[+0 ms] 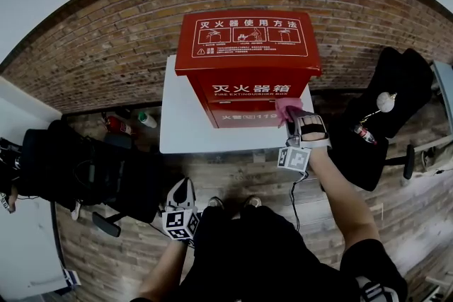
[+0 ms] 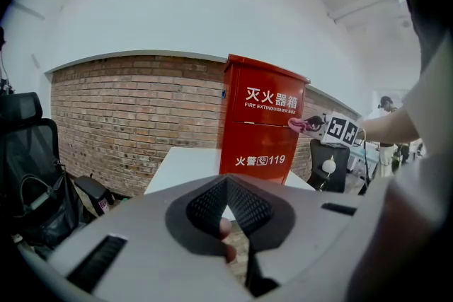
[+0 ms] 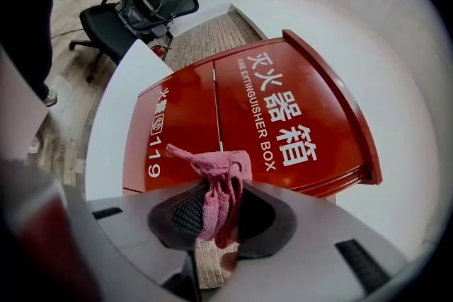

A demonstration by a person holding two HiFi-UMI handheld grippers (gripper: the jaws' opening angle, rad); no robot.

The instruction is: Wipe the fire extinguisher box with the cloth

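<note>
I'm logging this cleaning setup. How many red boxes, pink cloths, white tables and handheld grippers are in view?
fire extinguisher box: 1
cloth: 1
table: 1
grippers: 2, the left gripper shut and empty, the right gripper shut on the cloth
Total: 5

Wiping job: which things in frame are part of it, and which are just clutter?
In the job: red box; pink cloth, clamped in the right gripper at the box's front right edge; white table under the box.

Lying about: left gripper, shut, empty; left chair; right chair; small extinguisher and bottle on the floor.
</note>
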